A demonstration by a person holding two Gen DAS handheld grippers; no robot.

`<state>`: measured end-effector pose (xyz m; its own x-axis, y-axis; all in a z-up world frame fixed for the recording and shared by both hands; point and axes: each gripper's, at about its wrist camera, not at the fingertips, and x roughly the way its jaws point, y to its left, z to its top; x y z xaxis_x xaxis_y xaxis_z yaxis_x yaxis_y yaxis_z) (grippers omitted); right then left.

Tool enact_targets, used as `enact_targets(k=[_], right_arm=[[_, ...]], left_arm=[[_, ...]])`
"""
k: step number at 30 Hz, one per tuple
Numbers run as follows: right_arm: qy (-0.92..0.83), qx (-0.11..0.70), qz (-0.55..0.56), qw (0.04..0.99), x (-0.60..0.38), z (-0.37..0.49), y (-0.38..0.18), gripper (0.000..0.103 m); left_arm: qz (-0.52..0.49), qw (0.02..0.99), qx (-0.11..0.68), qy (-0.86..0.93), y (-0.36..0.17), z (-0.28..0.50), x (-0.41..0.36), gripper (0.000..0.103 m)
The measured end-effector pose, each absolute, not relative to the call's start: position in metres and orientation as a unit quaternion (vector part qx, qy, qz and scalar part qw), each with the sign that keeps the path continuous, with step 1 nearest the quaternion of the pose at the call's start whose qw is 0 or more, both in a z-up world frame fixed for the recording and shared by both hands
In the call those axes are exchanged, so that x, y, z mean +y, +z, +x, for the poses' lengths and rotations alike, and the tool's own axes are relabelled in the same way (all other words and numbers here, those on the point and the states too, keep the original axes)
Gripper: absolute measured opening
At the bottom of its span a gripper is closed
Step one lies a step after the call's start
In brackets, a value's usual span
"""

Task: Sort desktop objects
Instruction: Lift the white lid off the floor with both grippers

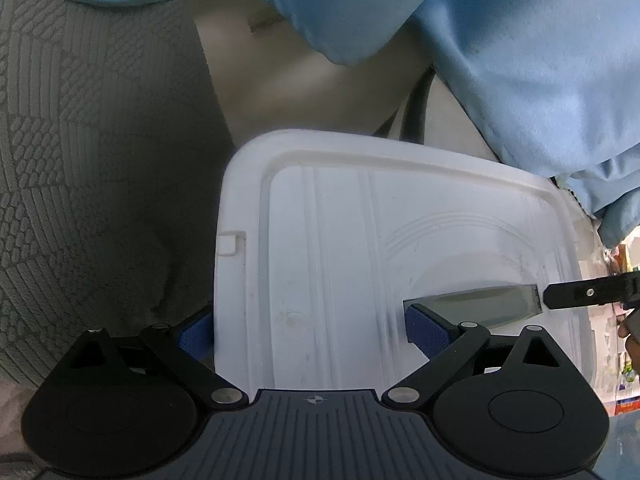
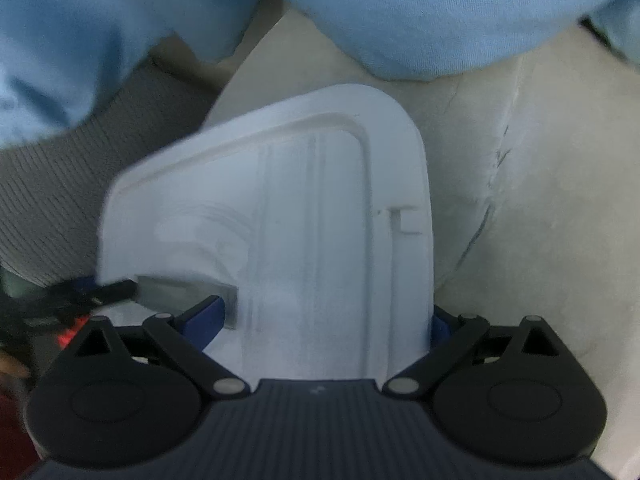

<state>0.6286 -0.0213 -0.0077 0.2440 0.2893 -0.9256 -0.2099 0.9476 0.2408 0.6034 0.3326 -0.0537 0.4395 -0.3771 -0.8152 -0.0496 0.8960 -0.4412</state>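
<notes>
A white plastic lid (image 1: 328,220) with a rectangular slot (image 1: 472,304) in its middle fills both views, held up in front of a person. My left gripper (image 1: 310,330) is shut on the lid's left half, with one blue pad outside the left edge and the other in the slot. In the right wrist view the same lid (image 2: 312,184) is blurred. There, my right gripper (image 2: 322,320) is shut on the lid's right half, its left pad in the slot (image 2: 188,294) and its right pad outside the rim. Each gripper's black finger shows in the other's view.
A light blue garment (image 1: 500,40) of the person hangs close above the lid. Grey textured fabric (image 1: 88,160) lies to the left, and a cream surface (image 2: 540,160) lies behind and to the right. Colourful clutter (image 1: 628,360) shows at the far right edge.
</notes>
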Motion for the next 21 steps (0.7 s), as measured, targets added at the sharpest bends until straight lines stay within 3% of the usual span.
enact_targets(k=[12,21], right_arm=[[0.141,0.580,0.040,0.801,-0.036,0.624,0.005,0.095],[0.151,0.551,0.064,0.818,-0.054,0.618,0.049,0.096]], left_arm=[[-0.204,0.820,0.528,-0.081,-0.039,0.602,0.316,0.099],[-0.175,0.842,0.505,-0.073,0.015,0.608,0.306,0.099]])
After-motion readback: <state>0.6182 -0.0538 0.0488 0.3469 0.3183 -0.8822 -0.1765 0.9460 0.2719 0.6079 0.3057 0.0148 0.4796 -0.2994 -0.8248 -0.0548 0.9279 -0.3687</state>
